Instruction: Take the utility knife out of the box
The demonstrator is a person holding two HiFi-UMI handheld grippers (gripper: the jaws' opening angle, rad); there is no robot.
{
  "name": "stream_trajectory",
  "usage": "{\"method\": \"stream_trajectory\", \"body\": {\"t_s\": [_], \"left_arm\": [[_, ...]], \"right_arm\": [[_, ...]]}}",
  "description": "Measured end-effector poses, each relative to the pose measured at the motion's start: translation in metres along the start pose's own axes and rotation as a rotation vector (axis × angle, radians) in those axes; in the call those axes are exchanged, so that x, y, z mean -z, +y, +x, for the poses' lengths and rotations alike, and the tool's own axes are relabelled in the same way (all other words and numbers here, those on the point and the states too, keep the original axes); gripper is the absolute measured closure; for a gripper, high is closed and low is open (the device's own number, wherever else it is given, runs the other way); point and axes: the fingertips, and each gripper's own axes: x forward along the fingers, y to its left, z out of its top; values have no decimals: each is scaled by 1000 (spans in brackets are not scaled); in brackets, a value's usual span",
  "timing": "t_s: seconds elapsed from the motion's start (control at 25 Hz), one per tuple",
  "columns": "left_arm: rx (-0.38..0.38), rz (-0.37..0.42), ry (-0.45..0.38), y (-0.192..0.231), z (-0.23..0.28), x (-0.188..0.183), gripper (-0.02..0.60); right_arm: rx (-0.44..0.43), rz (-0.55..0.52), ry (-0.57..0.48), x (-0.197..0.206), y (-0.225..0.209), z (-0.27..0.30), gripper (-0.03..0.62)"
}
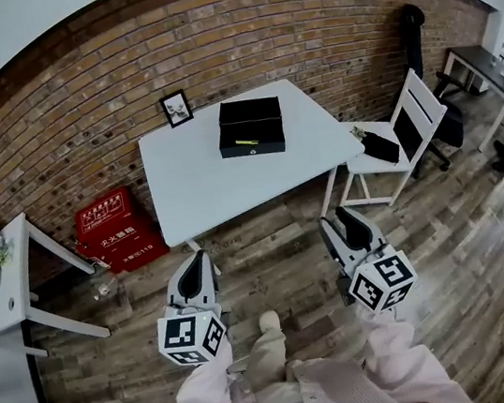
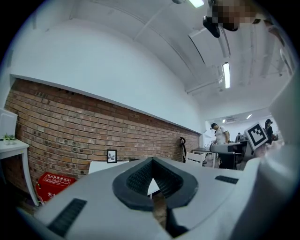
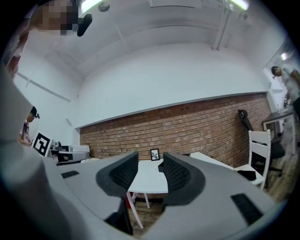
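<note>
A black box [image 1: 251,127] stands open on the white table [image 1: 193,186] by the brick wall, and a thin yellow item, seemingly the utility knife [image 1: 246,142], lies inside it. Both grippers hang level over the wooden floor, well short of the table. In the head view my left gripper [image 1: 199,259] has its jaws together; in the left gripper view its tips [image 2: 151,161] meet with nothing between them. My right gripper [image 1: 342,219] stands open and empty. Through its gap [image 3: 150,164] in the right gripper view I see the table [image 3: 147,180] and a corner of the box [image 3: 161,167].
A small framed picture [image 1: 177,108] stands on the table's back edge. Red boxes [image 1: 116,229] sit on the floor to the table's left and a white chair [image 1: 403,139] to its right. Another white table [image 1: 4,282] is at the far left. A person [image 2: 219,138] stands far off.
</note>
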Motion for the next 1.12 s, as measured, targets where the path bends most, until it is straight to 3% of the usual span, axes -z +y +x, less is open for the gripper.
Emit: {"method": "stream_trajectory", "body": {"t_s": [1.12], "left_arm": [[56, -55, 60, 94, 213, 14, 589]], "right_arm": [[74, 56, 53, 16, -93, 197, 431]]}}
